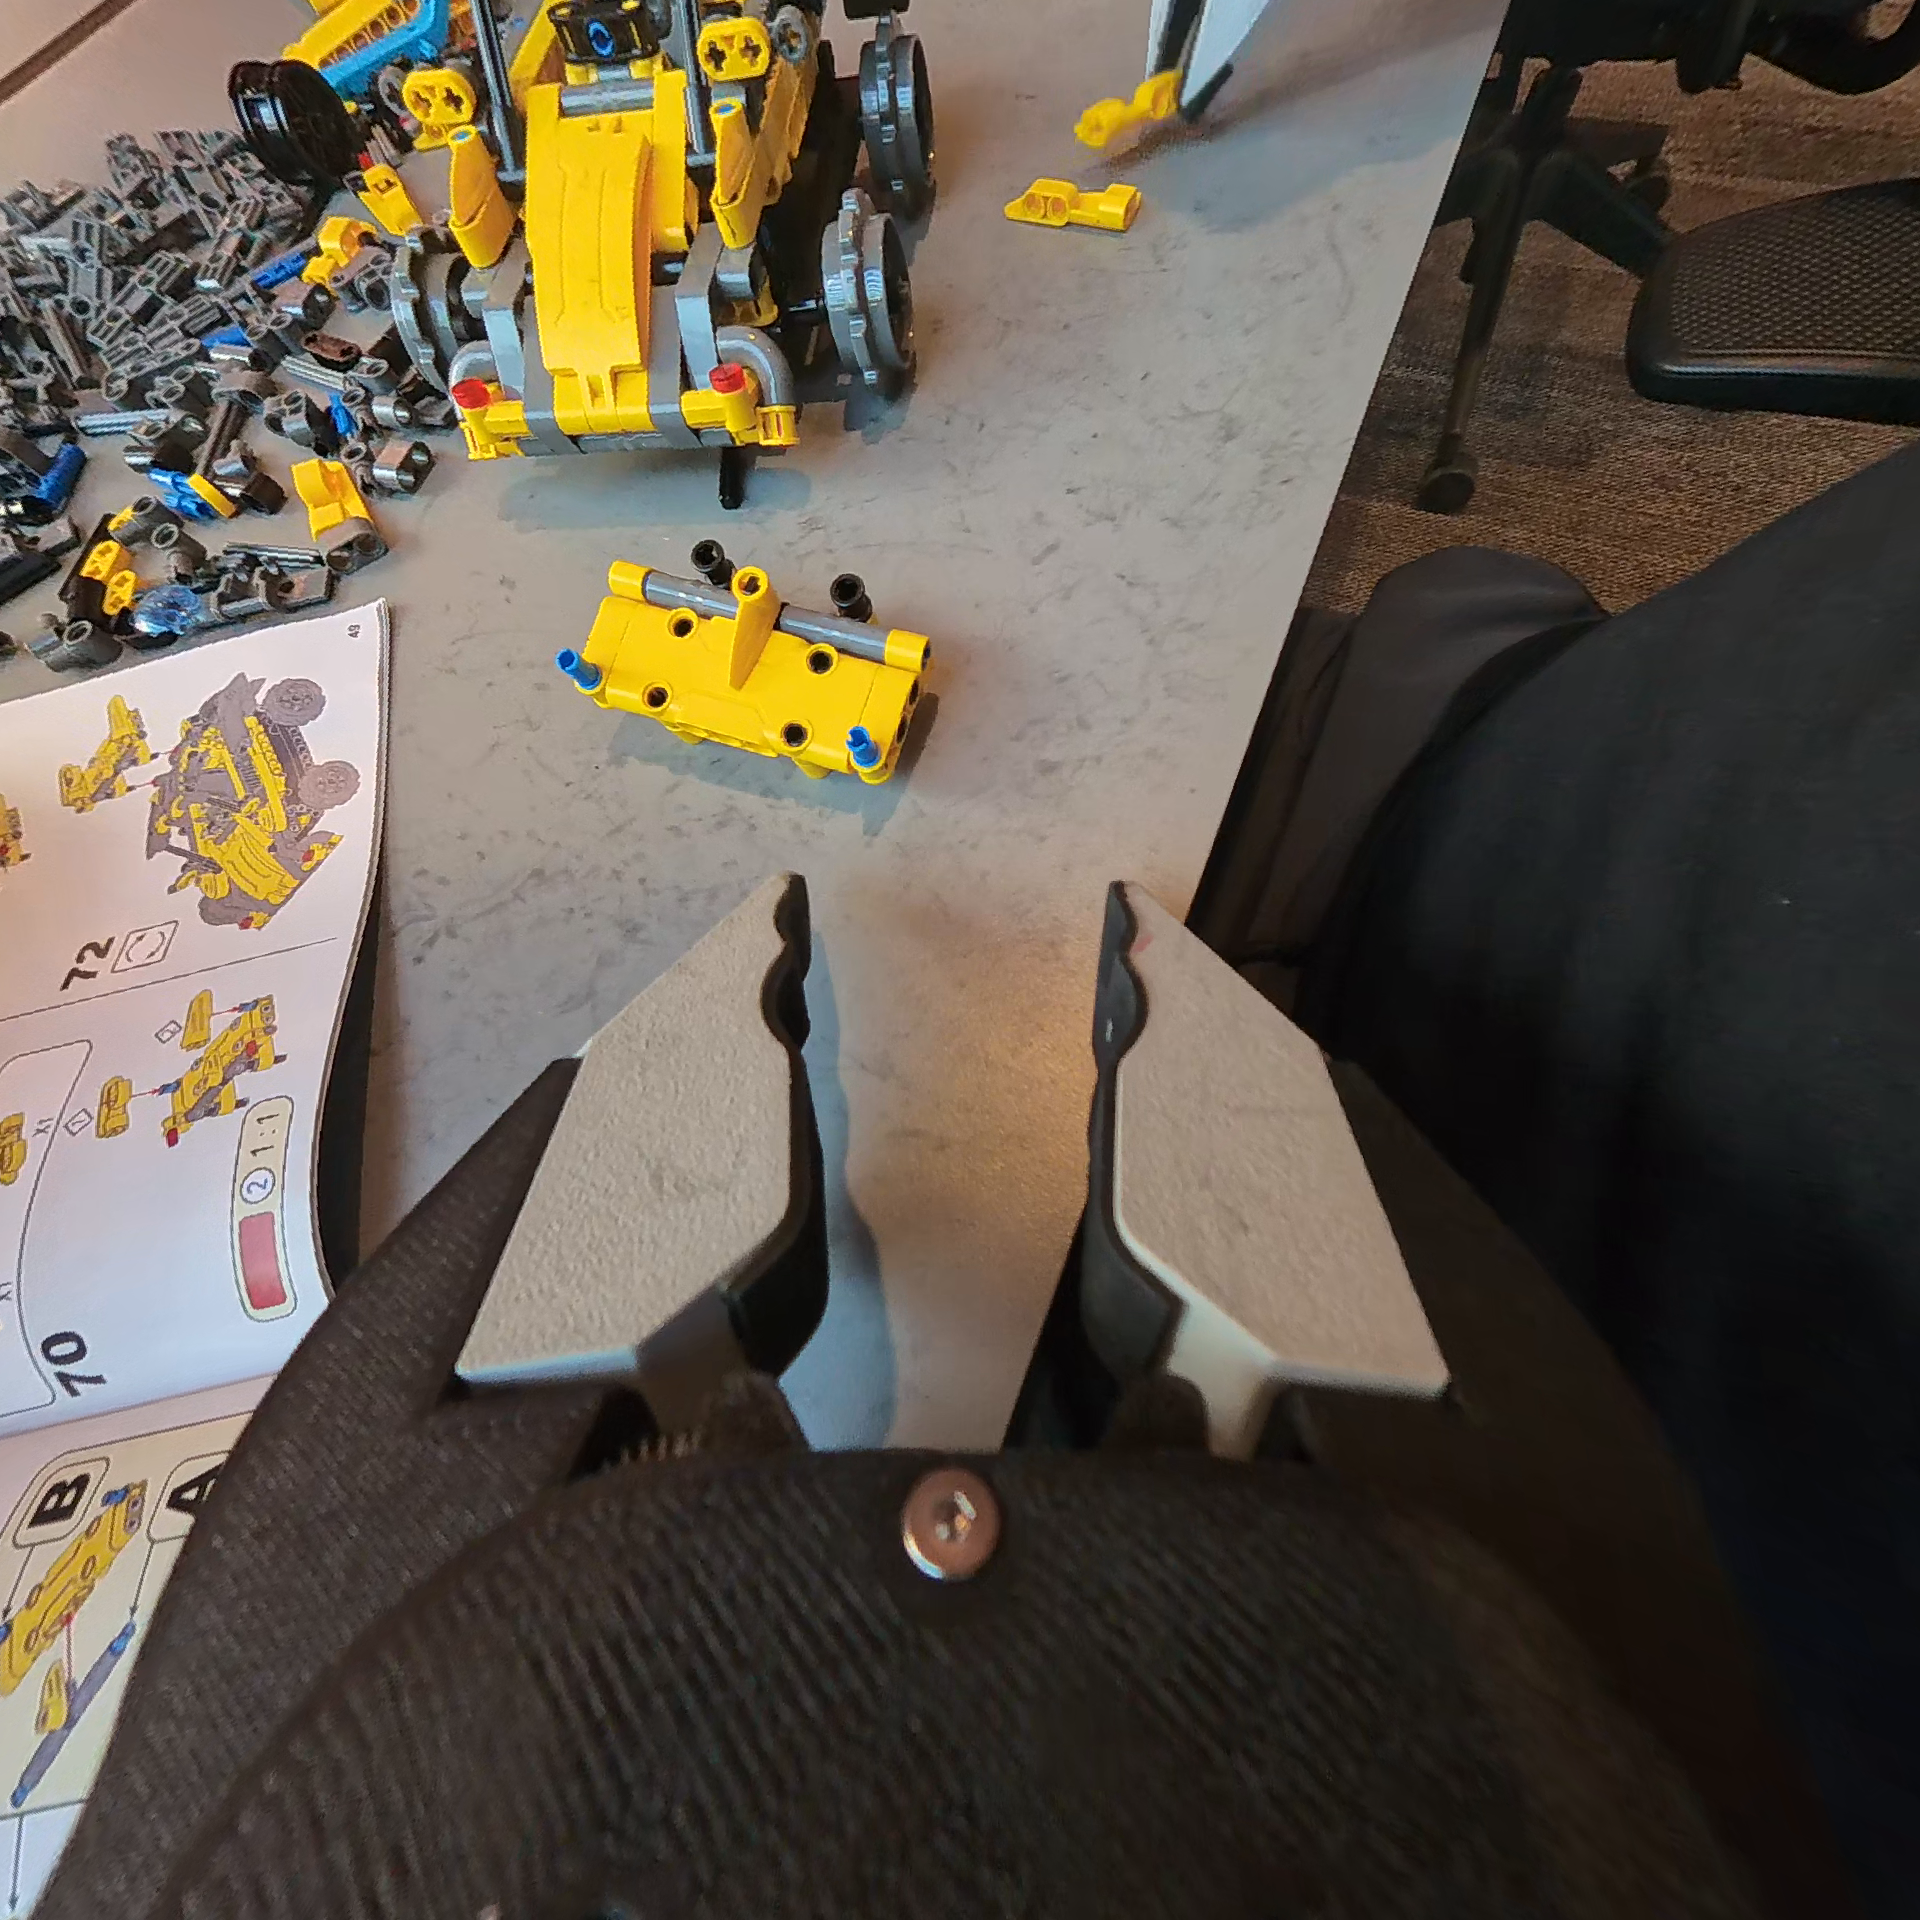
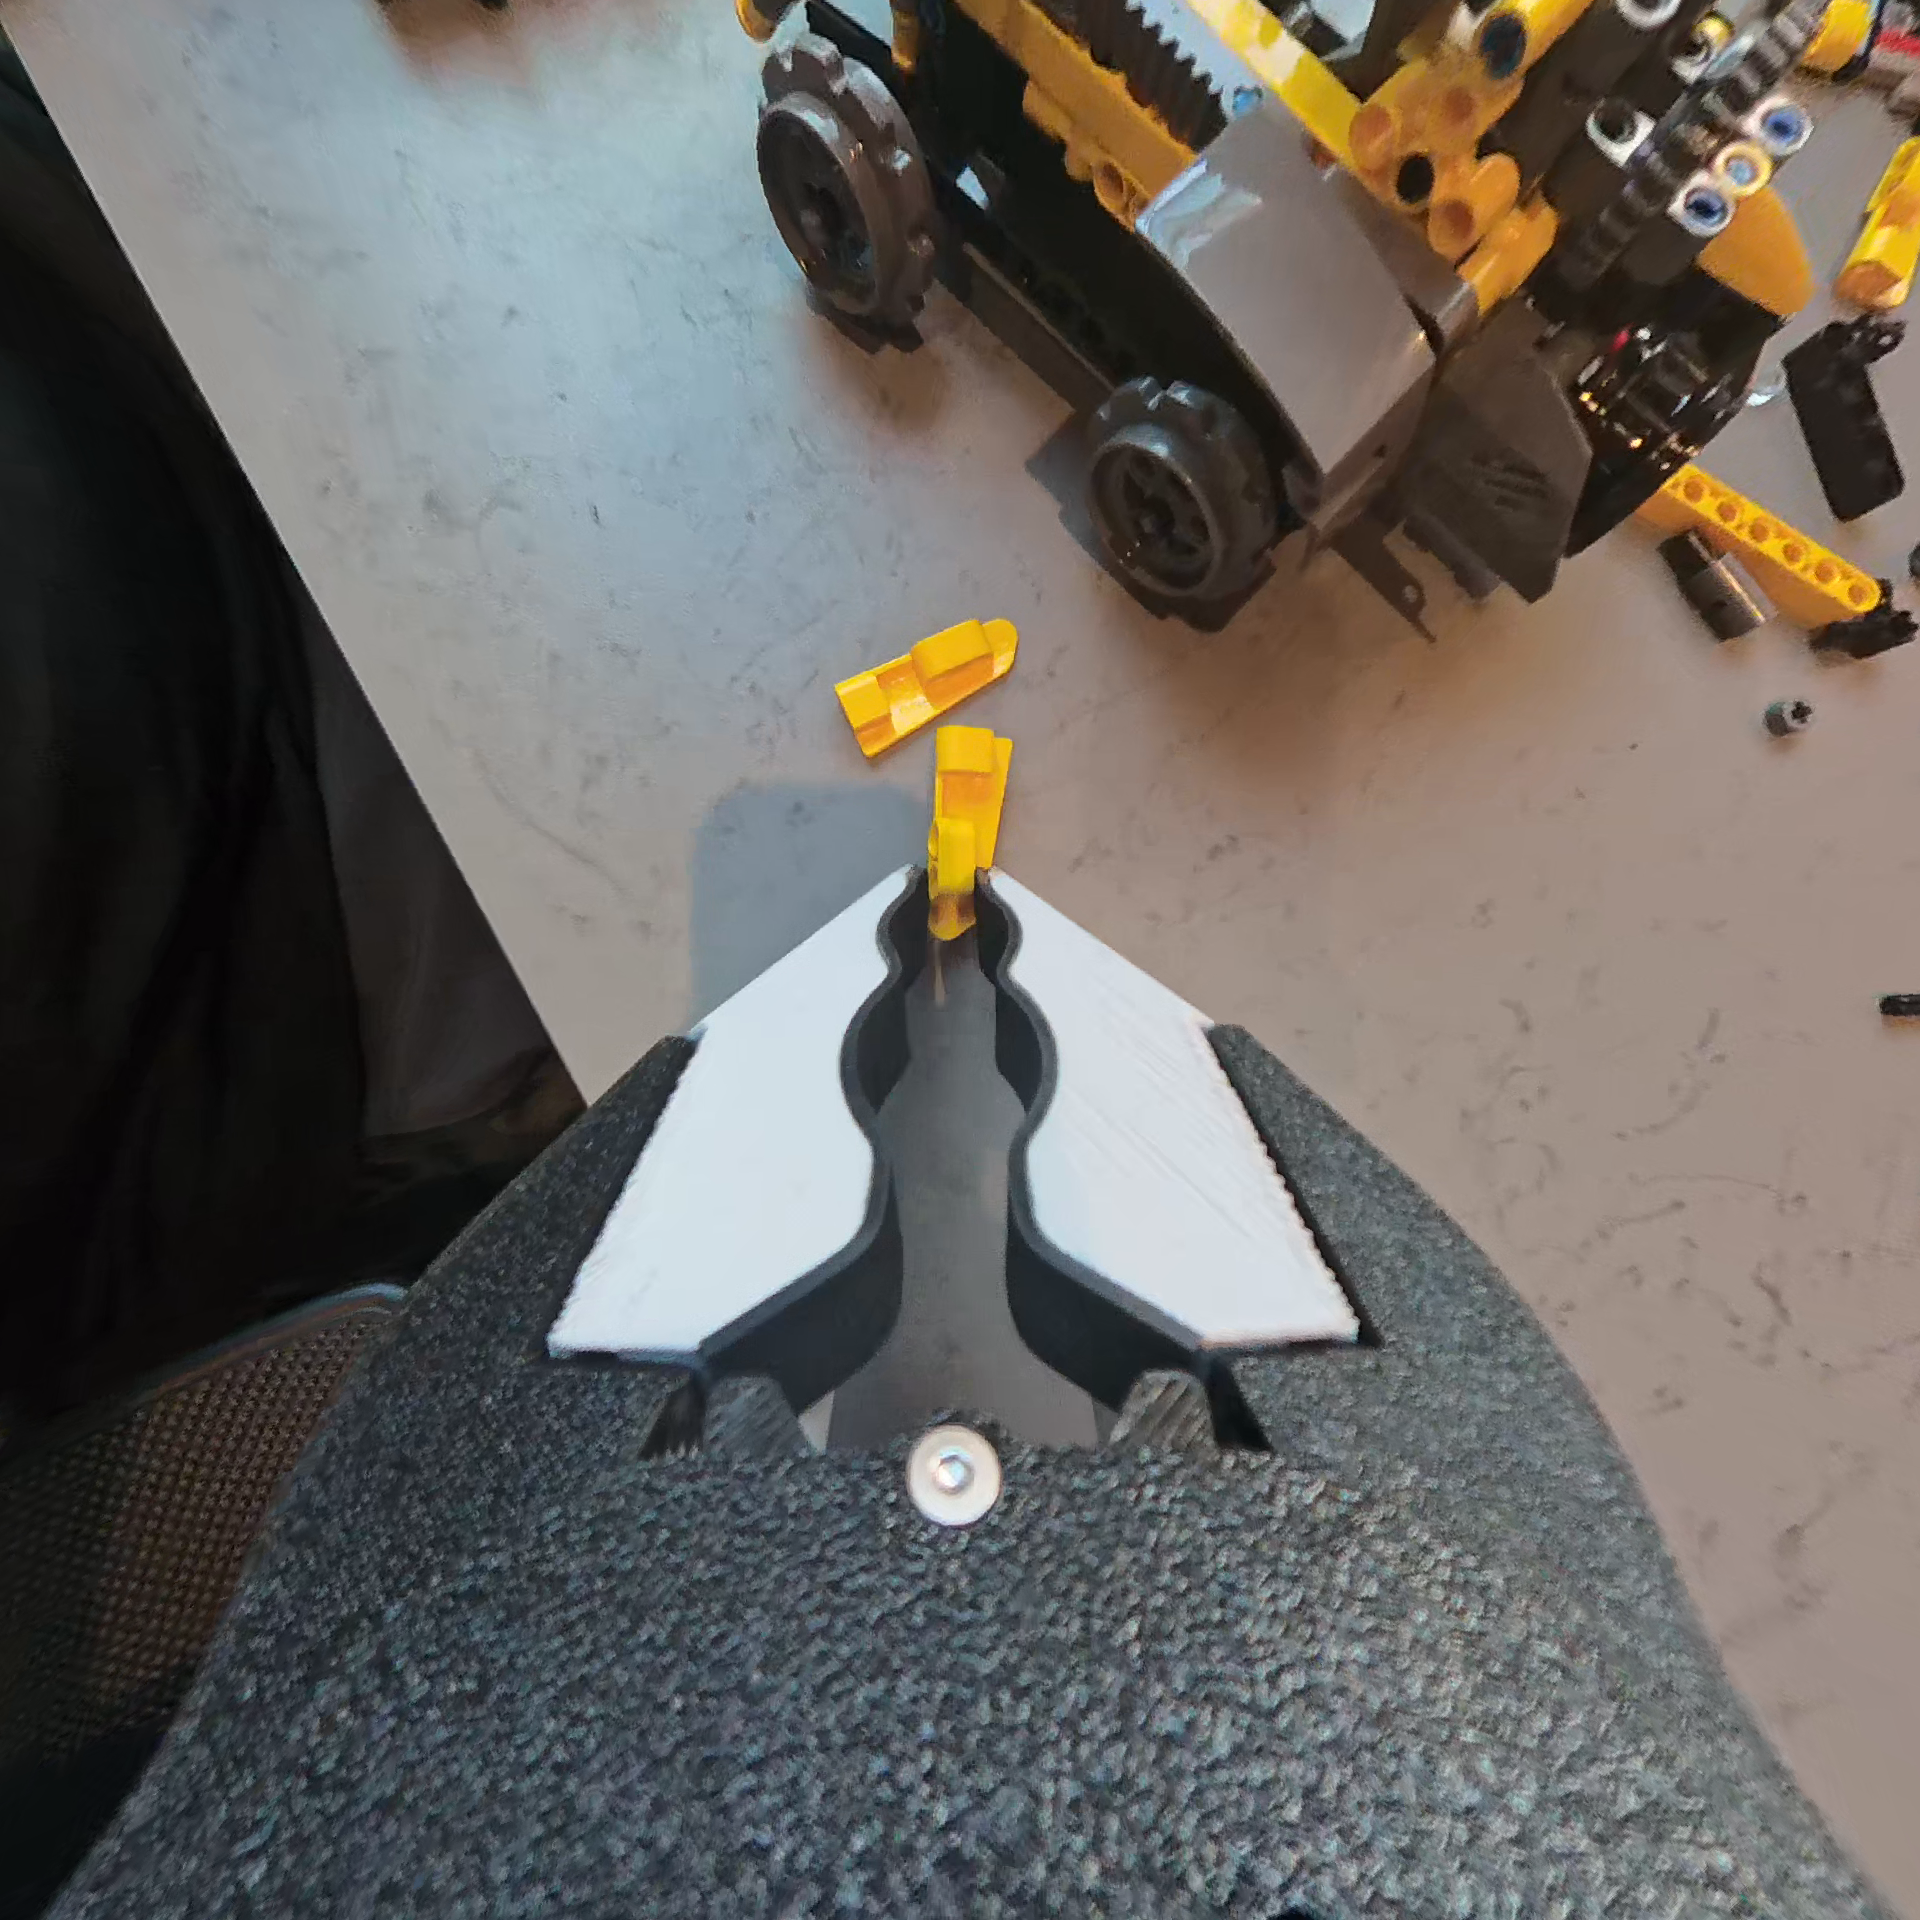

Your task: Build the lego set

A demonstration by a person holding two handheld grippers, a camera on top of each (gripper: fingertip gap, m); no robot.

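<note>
— Beside the yellow vehicle model, what's the right gripper doing?
— Pinching a small yellow piece at its tips; a second yellow piece lies just beyond.
— And the left gripper?
— Spread, holding nothing; the yellow block assembly lies ahead of it, nearer than the model.

An office: a grey bench edged by brown carpet and black mesh swivel chairs at upper right.

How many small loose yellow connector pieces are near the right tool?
2. One yellow connector piece is pinched at the tips of the right tool; the second yellow piece lies flat on the grey table just beyond. Others may sit out of frame.
</note>
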